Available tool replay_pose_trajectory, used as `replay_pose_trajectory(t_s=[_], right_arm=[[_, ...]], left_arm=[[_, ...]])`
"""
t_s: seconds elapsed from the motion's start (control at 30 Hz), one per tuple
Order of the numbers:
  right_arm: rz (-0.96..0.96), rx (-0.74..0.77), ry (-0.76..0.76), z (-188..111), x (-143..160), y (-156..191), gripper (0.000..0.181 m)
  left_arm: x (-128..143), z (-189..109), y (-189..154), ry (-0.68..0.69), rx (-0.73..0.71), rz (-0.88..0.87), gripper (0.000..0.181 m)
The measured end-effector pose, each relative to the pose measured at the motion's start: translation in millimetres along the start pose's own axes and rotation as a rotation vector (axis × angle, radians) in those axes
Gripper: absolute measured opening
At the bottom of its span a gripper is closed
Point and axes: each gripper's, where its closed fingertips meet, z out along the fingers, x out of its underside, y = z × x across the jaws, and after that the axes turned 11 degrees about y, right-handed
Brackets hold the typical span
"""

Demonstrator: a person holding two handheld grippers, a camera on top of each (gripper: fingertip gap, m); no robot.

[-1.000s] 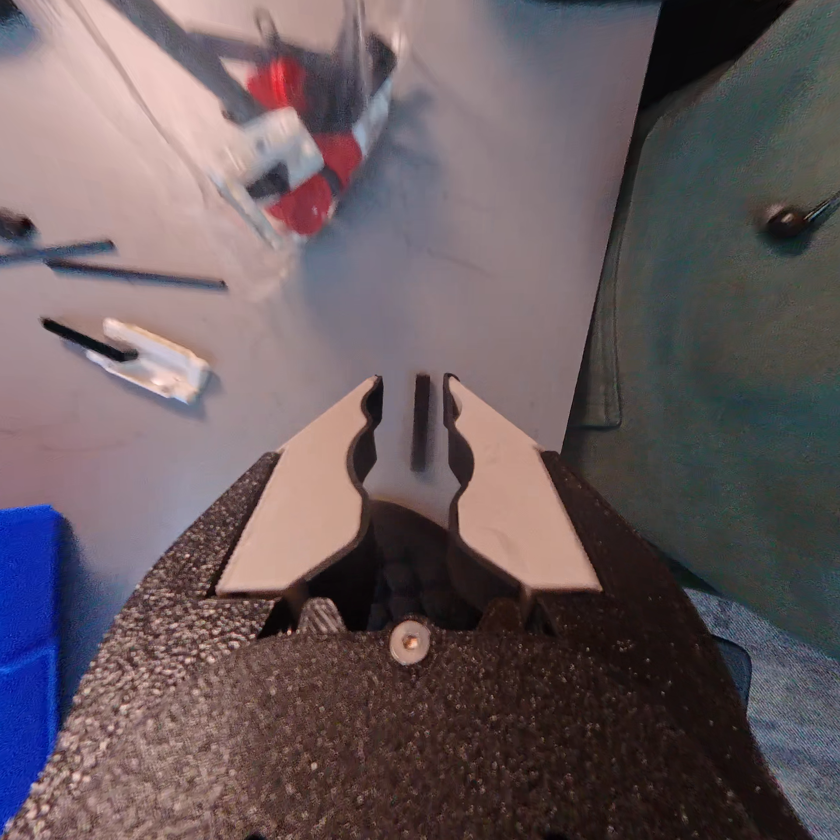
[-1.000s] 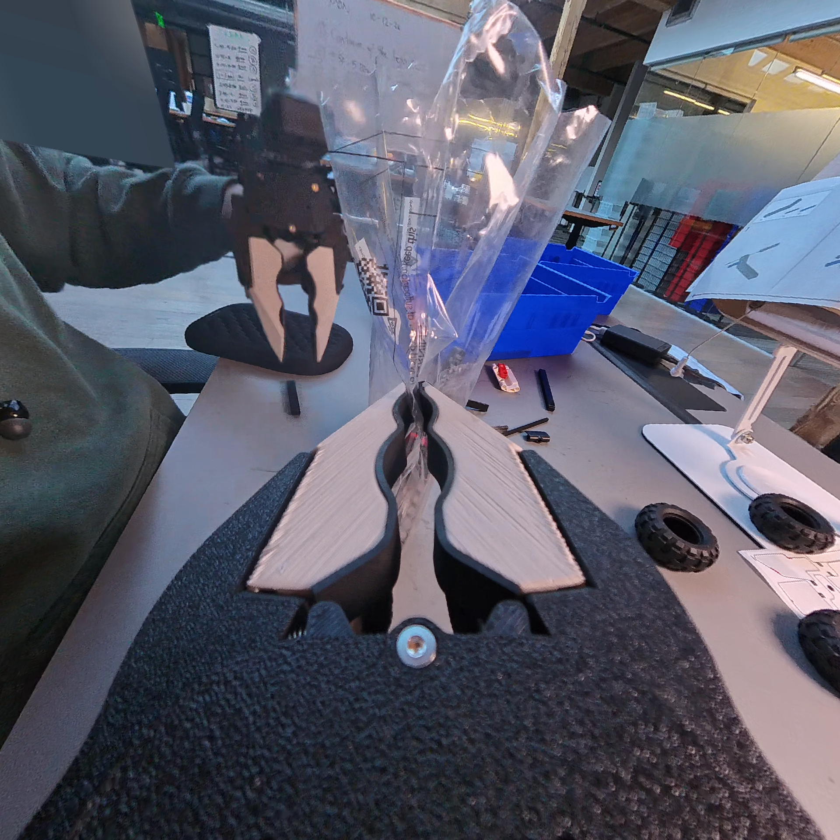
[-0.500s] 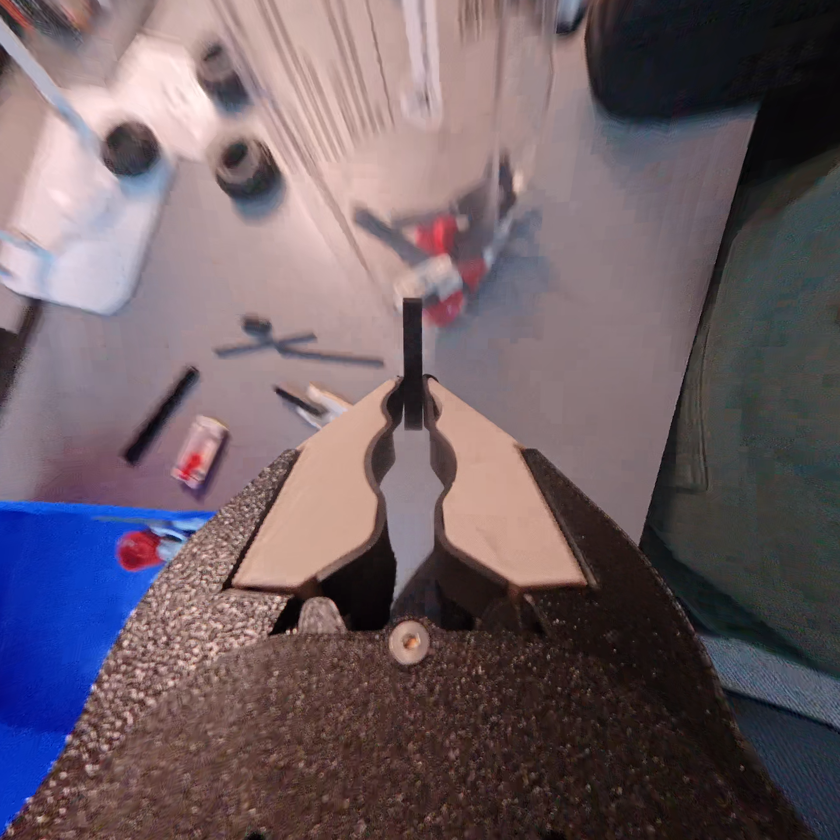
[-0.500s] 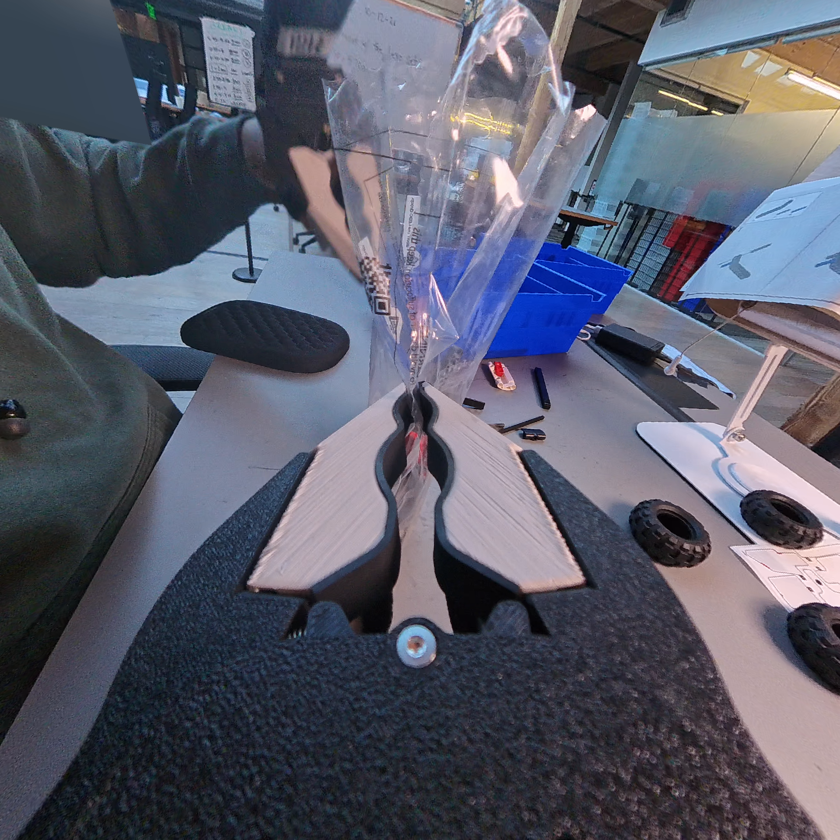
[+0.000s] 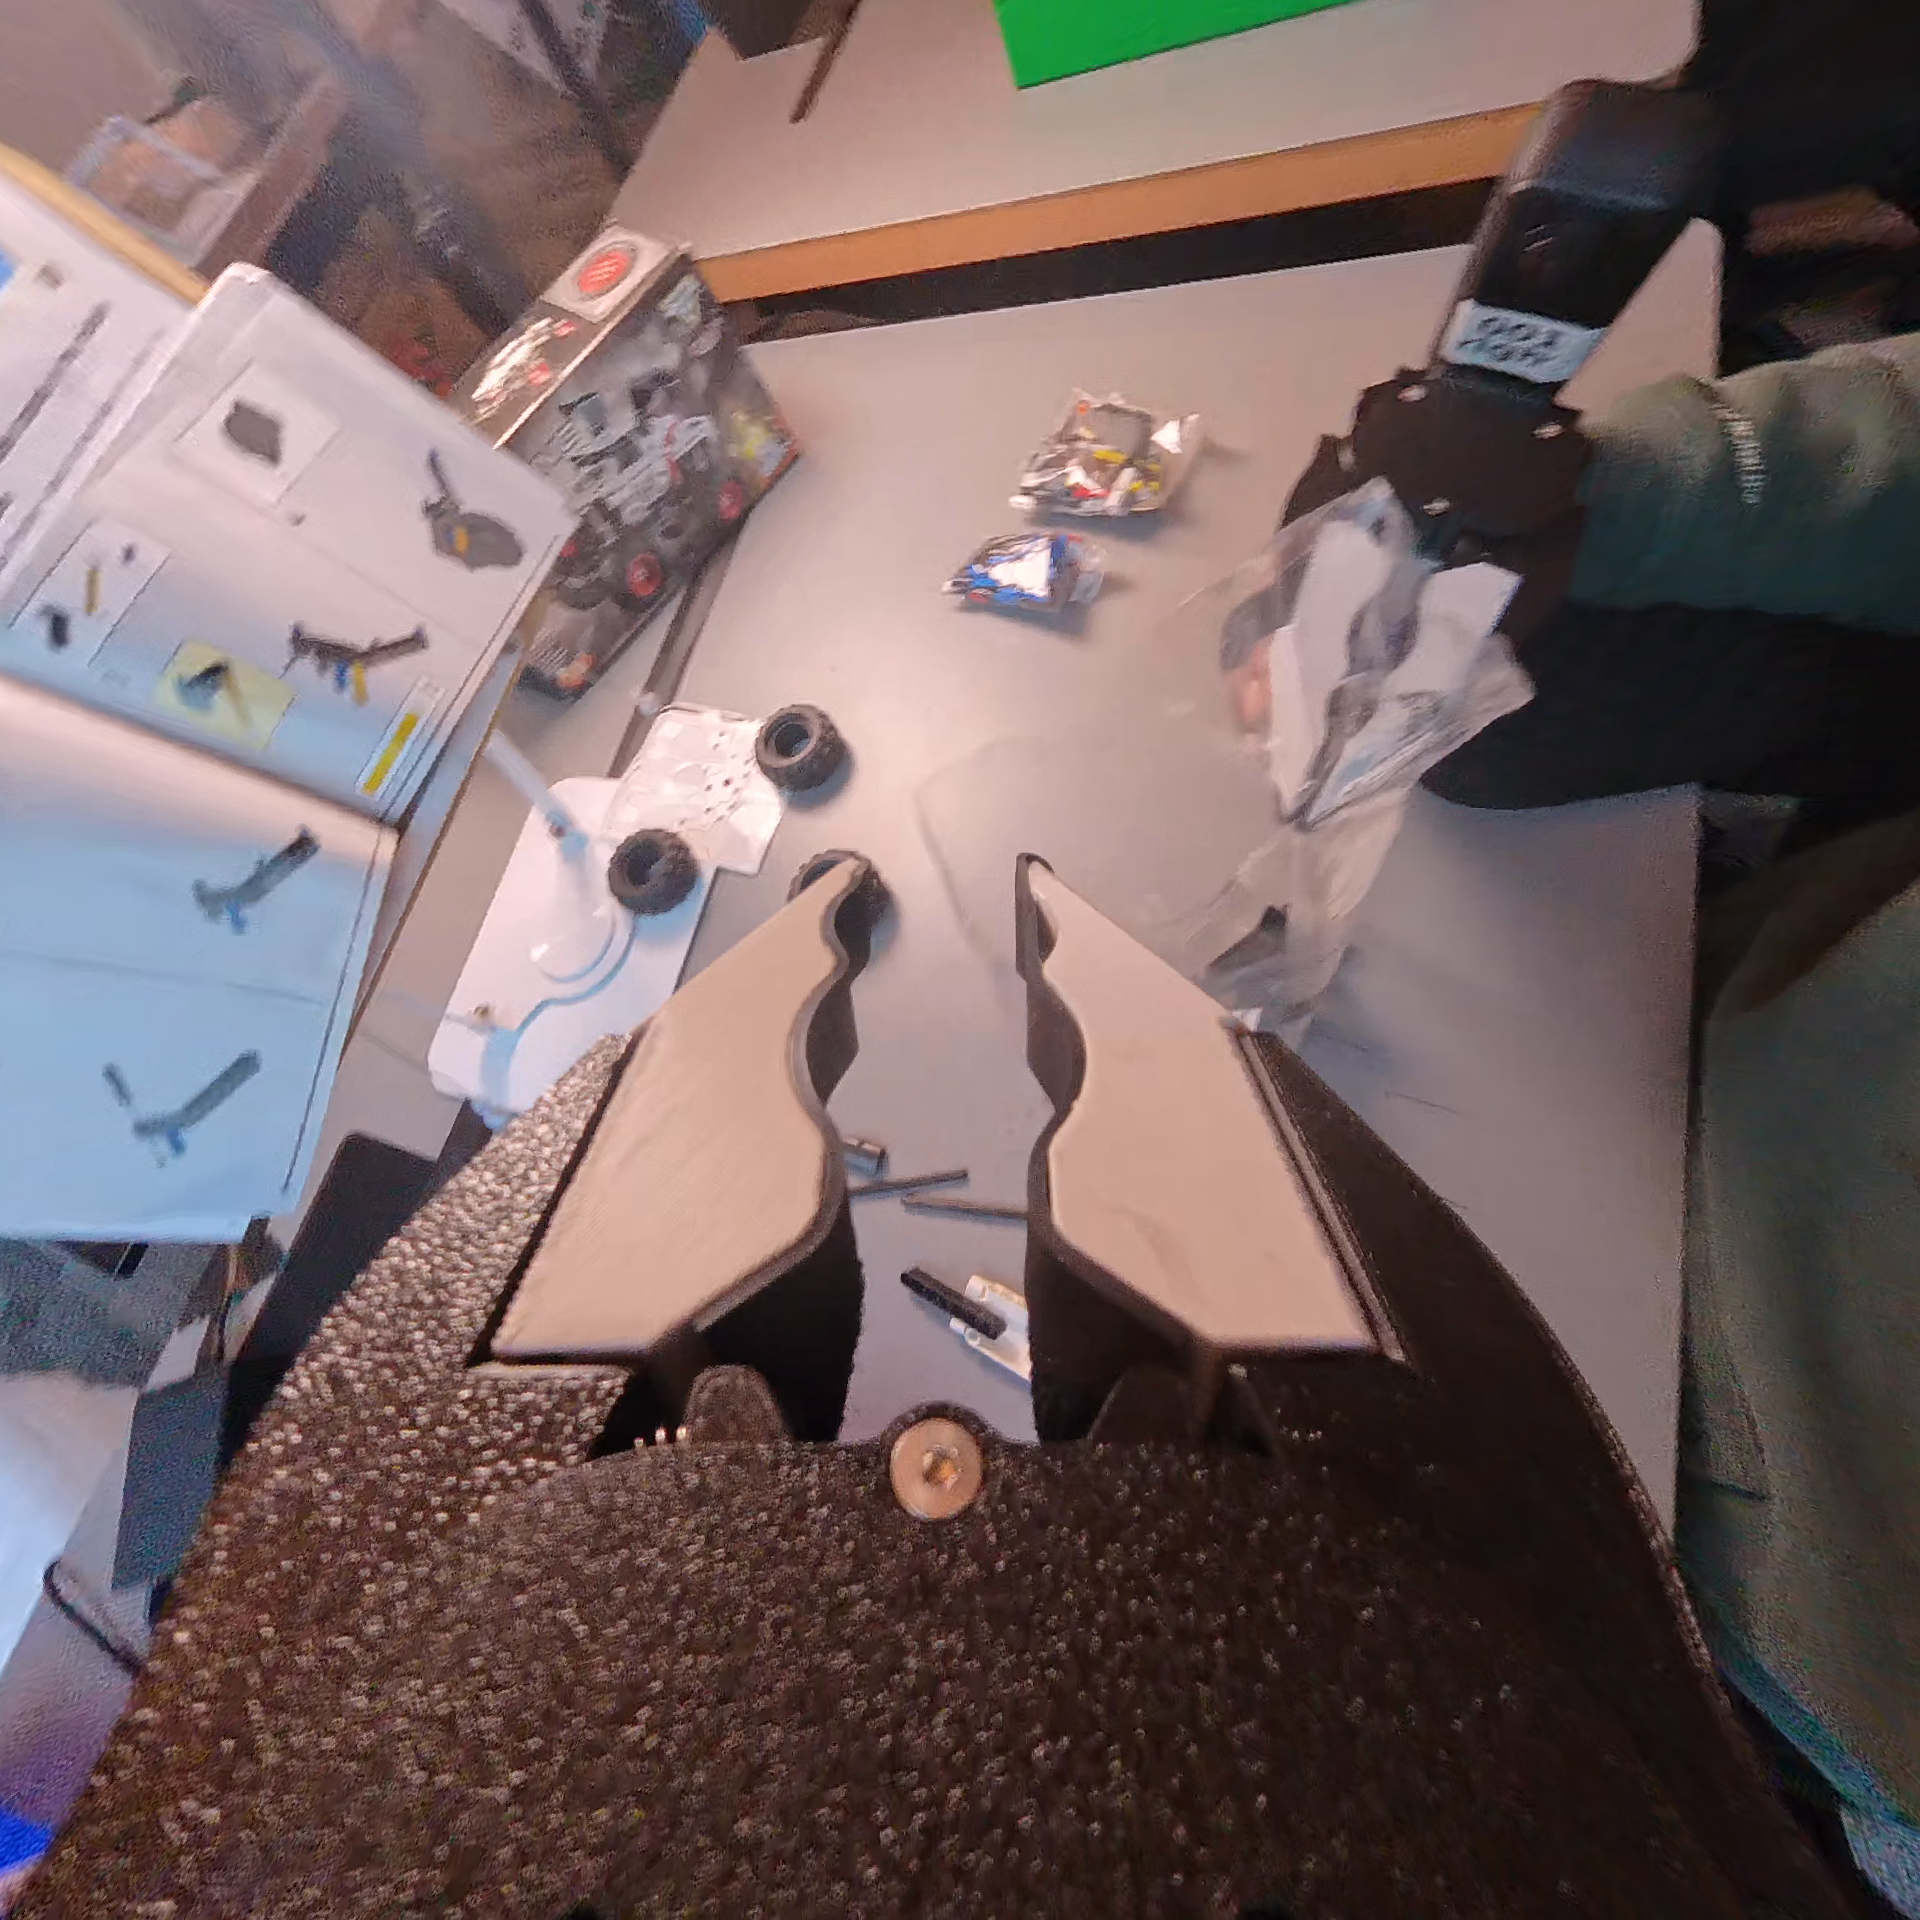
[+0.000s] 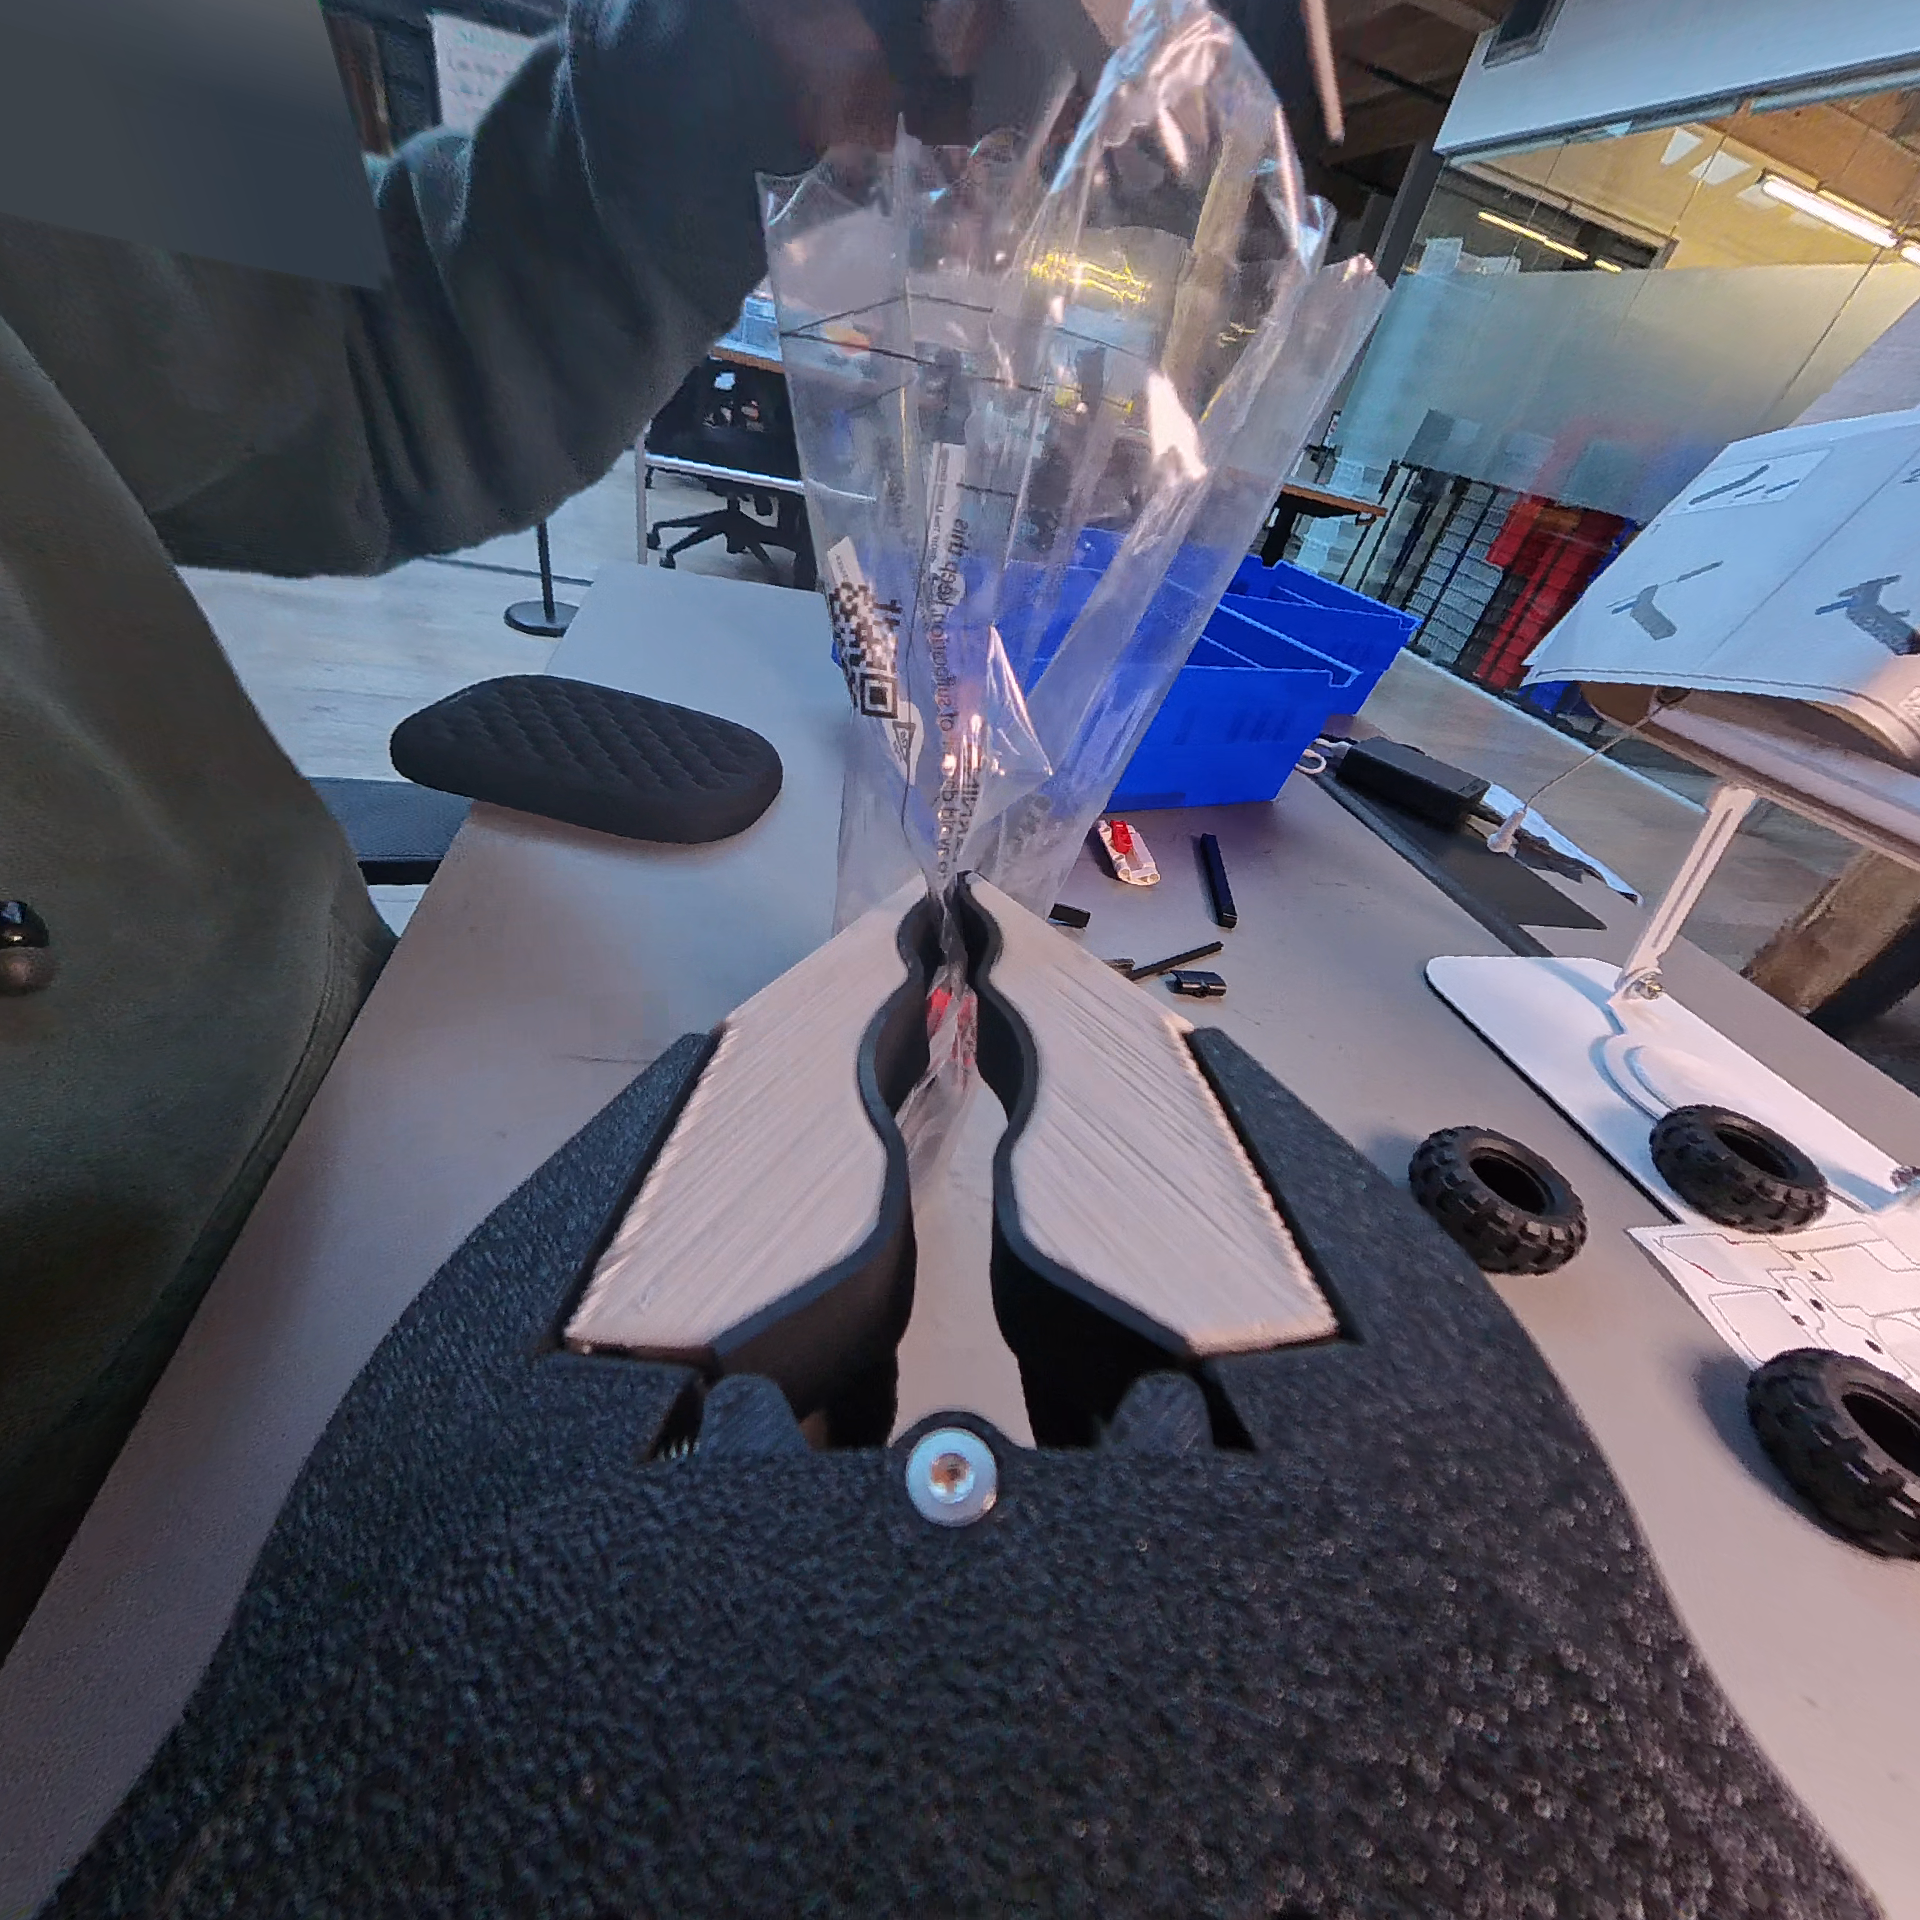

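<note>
Right claw [image 6: 958, 894]: clenched on the neck of a clear plastic bag [image 6: 1029, 436], which stands up from the tips and flares wide above. Something red shows inside the pinched part, between the fingers; too crumpled to tell what it is. In the left wrist view the same bag [image 5: 1361, 665] hangs at the far right, under the right claw's black body.

Left claw [image 5: 930, 873]: released, jaws well apart, empty, held above the grey table [image 5: 1039, 665]. Seen between its fingers on the table: thin black rods [image 5: 935, 1184] and a small white piece [image 5: 992, 1325].

Nearest the left fingertip is a black rubber tyre [image 5: 868, 894], partly hidden behind it. Two more tyres [image 5: 649, 871] lie to the left, on or beside the white base [image 5: 540, 997] of a stand holding an open instruction booklet [image 5: 208, 582]. Far side of the table: a printed kit box [image 5: 634, 457] and two small sealed bags of parts [image 5: 1107, 457].

Right wrist view: blue bin [image 6: 1226, 675] beyond the bag, black armrest pad [image 6: 587, 753] at the left, and a green sleeve [image 6: 436, 343] reaching across the top.
</note>
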Motion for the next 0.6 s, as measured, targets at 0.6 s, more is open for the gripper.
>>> replay_pose_trajectory(t_s=[0.6], right_arm=[[0.030,-0.010,-0.014,0,1,-3,0.000]], left_arm=[[245,129,-25,0.399,-0.001,-0.569,0.045]])
